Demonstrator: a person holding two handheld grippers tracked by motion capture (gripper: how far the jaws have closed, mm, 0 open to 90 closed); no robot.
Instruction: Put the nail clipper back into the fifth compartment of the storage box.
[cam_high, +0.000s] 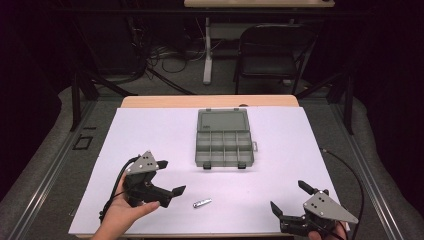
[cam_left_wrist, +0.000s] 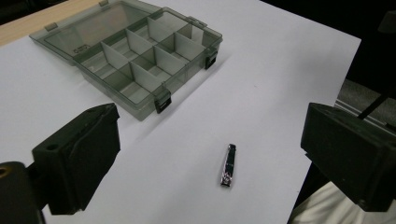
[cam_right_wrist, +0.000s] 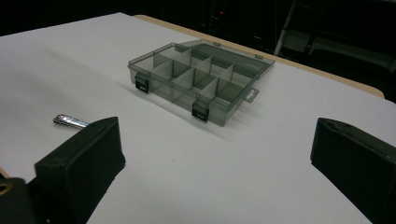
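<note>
A small metal nail clipper (cam_high: 202, 203) lies flat on the white tabletop (cam_high: 150, 130) near its front edge. Just left of the clipper, a hand holds my left gripper (cam_high: 171, 176) open, with nothing between its jaws. In the left gripper view the clipper (cam_left_wrist: 228, 164) lies on the table ahead, between the wide-apart jaws of the left gripper (cam_left_wrist: 210, 126). A clear grey compartment box (cam_high: 223, 162) stands open mid-table, its lid laid back and its compartments empty. My right gripper (cam_high: 288, 196) rests open at the front right corner, and the clipper (cam_right_wrist: 70, 121) lies off to its left.
The box (cam_left_wrist: 135, 100) (cam_right_wrist: 170, 95) has two dark latches on its front wall. A black cable (cam_high: 350, 170) trails off the table's right edge. Beyond the far edge stand a folding chair (cam_high: 267, 55) and a table leg.
</note>
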